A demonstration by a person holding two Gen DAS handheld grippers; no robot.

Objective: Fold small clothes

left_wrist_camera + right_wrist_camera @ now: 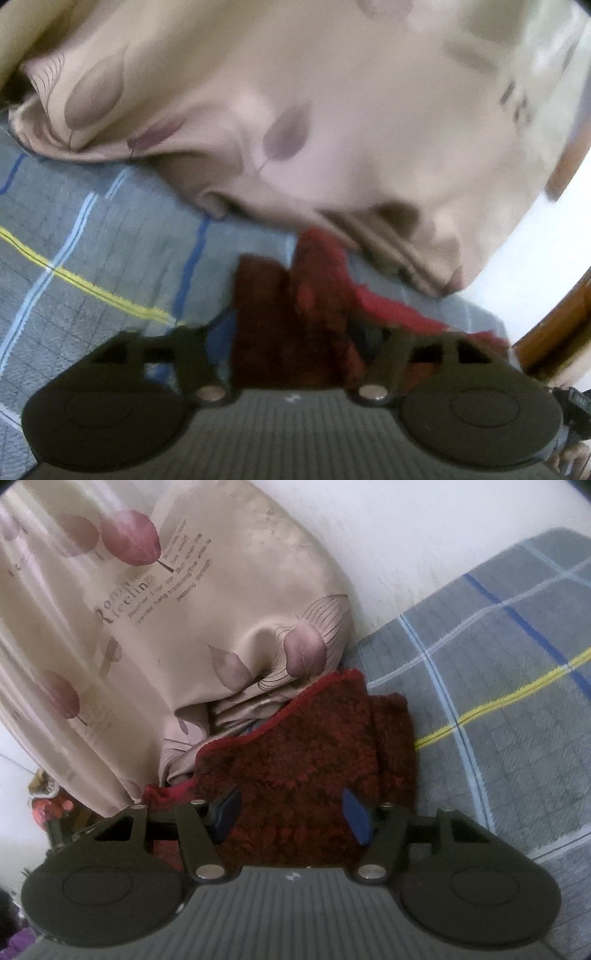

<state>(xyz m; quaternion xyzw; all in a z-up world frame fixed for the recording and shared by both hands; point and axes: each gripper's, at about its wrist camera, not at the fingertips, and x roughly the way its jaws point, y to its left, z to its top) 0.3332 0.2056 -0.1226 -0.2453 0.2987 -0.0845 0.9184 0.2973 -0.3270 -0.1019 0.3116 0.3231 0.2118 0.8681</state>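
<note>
A dark red fuzzy cloth (303, 746) with a brighter red hem lies on a grey plaid blanket (498, 701), its far edge against a beige curtain. My right gripper (291, 812) hovers over its near part. The blue pads (229, 810) stand apart, with the cloth's surface between them and nothing pinched. In the blurred left wrist view the same red cloth (280, 317) rises in a bunch between the fingers of my left gripper (295, 332). It fills the gap and hides both pads, so I cannot see whether they press on it.
A beige curtain (166, 609) printed with purple leaves and lettering hangs onto the blanket's (92, 240) far edge. A white wall (406, 535) is behind it. A brown wooden edge (554, 332) shows at the right, and small coloured clutter (48, 805) at the lower left.
</note>
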